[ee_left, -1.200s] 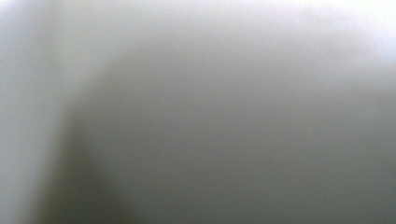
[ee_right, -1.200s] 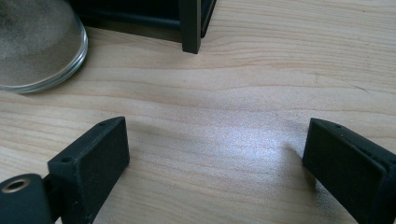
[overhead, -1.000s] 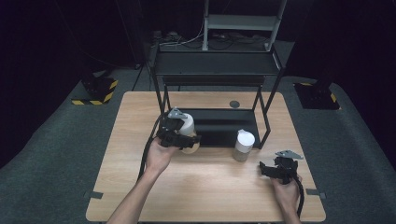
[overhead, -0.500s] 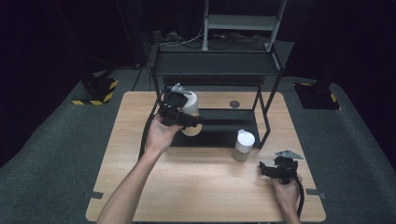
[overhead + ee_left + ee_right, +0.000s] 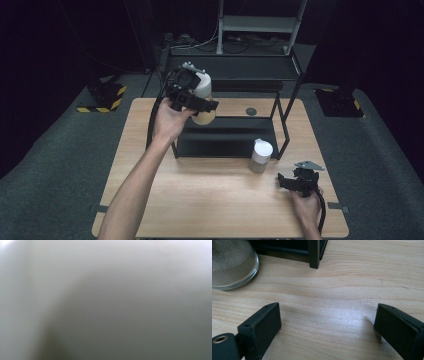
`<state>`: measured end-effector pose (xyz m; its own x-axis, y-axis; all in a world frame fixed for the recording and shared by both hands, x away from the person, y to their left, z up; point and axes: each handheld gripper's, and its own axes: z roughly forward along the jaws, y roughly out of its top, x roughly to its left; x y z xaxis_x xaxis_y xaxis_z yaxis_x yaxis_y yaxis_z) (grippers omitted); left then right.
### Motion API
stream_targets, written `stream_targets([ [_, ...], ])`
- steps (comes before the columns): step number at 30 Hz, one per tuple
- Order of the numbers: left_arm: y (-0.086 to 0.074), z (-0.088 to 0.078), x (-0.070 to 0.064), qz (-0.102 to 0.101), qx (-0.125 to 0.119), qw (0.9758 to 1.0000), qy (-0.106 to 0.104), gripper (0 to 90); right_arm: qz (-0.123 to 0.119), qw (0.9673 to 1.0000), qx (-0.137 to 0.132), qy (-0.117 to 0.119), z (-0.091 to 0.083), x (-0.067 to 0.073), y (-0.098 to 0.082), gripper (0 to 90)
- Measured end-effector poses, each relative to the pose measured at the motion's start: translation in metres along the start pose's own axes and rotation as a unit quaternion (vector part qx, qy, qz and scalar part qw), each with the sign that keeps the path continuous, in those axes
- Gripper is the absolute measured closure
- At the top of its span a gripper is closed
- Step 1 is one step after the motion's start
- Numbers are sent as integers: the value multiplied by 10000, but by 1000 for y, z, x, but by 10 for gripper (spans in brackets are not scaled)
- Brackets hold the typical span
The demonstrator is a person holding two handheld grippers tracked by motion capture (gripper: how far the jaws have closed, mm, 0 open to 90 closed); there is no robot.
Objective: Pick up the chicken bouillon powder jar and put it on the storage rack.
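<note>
Smooth, round, white-capped jar [image 5: 202,97] up in the air now, clamped in the left gripper [image 5: 192,100] beside the black metal rack [image 5: 227,142], lifted clear of the pale wooden table [image 5: 165,200] where it stood a second ago. Contents unclear. Right gripper [image 5: 294,180] rests wide open and empty near the second jar [image 5: 260,155].

– What surrounds the bench [image 5: 150,200]?
– Grey carpet floor [image 5: 60,165] on all sides, and dark, unlit walls beyond it.
– Any furniture?
– A black metal shelf rack [image 5: 287,117] stands on the far half of the light wood top. Behind it is a pale metal stand [image 5: 260,22] with cables [image 5: 200,42]. Yellow-and-black striped bases [image 5: 102,97] sit far left and far right.
</note>
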<state>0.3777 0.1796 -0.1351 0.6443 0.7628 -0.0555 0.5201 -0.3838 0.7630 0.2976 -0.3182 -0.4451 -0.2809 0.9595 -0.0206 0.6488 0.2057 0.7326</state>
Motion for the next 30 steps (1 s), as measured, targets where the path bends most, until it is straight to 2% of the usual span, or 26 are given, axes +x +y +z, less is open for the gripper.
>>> stream_targets([
  [7,33,-15,2,-60,-69,9999,85,310,7,10000,13,-1,0,0,0,63],
  [12,59,-15,2,-163,-29,9998,142,310,9,10000,6,-1,0,0,0,63],
  [14,62,-15,2,-169,-42,9997,148,310,10,10000,7,0,0,0,0,63],
  [20,85,-2,0,-212,15,9989,406,311,3,10000,3,3,0,0,0,63],
  [26,96,13,6,-466,-3,9968,645,311,-8,10000,-4,1,0,0,0,64],
  [30,105,24,9,-635,69,9940,886,311,1,10000,-1,1,0,0,0,63],
])
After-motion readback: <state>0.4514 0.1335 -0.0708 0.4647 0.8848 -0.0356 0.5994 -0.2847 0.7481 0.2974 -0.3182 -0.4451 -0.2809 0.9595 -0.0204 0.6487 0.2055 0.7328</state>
